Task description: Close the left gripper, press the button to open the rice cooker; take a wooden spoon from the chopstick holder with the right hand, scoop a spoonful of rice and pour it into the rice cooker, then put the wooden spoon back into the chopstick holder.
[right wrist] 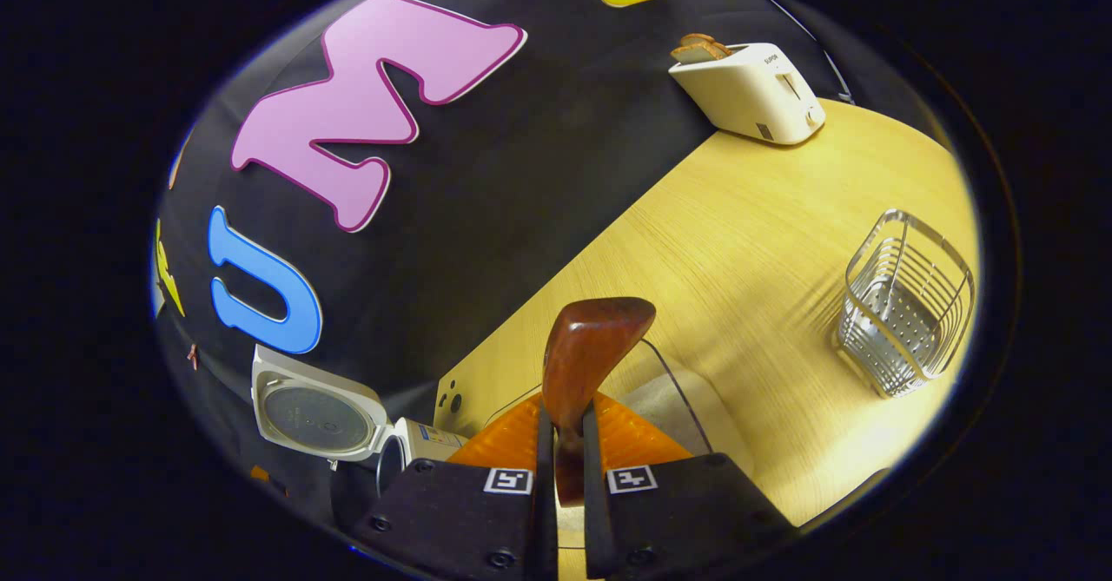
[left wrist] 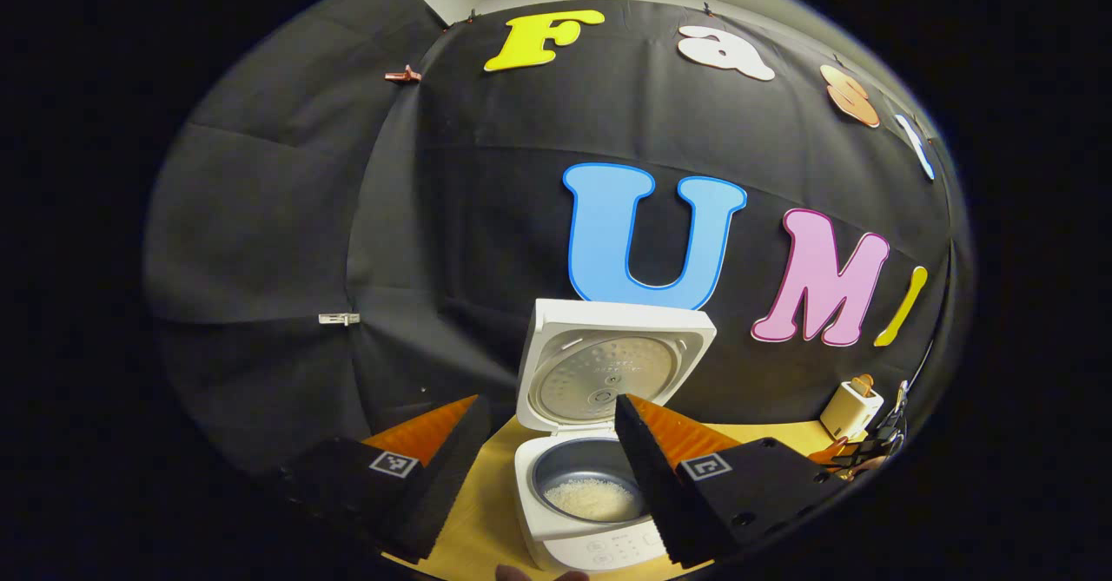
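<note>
The white rice cooker (left wrist: 599,511) stands open on the wooden table, lid (left wrist: 608,373) upright, with white rice (left wrist: 592,498) lying in its dark inner pot. My left gripper (left wrist: 549,407) is open, its fingers either side of the cooker and nothing between them. My right gripper (right wrist: 566,420) is shut on the handle of the brown wooden spoon (right wrist: 595,346), whose bowl points away over the table. The wire chopstick holder (right wrist: 908,303) stands to the right of the spoon, apart from it. The open cooker (right wrist: 317,416) also shows at the lower left of the right gripper view.
A white toaster (right wrist: 747,86) with bread in it sits by the back wall; it shows as well as the toaster (left wrist: 851,407) at the far right. A clear container's rim (right wrist: 665,368) lies under the right gripper. Bare table top (right wrist: 747,242) spreads between spoon and holder.
</note>
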The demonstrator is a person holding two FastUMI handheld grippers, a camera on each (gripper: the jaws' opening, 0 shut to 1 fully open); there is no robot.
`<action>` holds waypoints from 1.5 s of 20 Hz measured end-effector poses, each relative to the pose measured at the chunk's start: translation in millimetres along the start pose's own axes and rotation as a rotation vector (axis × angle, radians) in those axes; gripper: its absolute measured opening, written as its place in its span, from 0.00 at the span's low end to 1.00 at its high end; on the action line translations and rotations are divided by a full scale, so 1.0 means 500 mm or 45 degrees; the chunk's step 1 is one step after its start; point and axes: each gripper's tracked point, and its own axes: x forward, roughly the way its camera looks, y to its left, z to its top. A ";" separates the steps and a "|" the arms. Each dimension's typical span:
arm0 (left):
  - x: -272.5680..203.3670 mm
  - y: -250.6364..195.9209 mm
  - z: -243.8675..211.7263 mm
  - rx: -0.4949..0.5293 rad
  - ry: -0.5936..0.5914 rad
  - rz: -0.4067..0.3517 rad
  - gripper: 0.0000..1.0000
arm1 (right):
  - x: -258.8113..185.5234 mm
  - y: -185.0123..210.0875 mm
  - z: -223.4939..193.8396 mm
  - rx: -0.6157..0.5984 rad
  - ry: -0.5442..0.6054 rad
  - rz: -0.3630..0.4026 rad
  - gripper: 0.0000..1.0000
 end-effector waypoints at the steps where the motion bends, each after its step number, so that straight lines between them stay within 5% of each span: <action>1: -0.001 -0.002 -0.001 0.001 -0.001 -0.003 0.94 | -0.008 0.007 0.008 0.005 -0.001 0.008 0.16; 8: -0.013 -0.007 0.003 -0.007 -0.010 -0.017 0.94 | -0.055 0.097 0.057 0.040 -0.011 0.097 0.16; 16: -0.024 0.009 0.003 -0.032 -0.031 0.002 0.94 | -0.079 0.296 0.075 0.071 0.017 0.293 0.16; 25: -0.058 0.057 -0.005 -0.067 -0.034 0.068 0.94 | -0.031 0.535 -0.061 -0.038 0.176 0.469 0.16; 30: -0.074 0.085 -0.013 -0.085 -0.029 0.105 0.94 | 0.013 0.604 -0.161 -0.188 0.214 0.493 0.16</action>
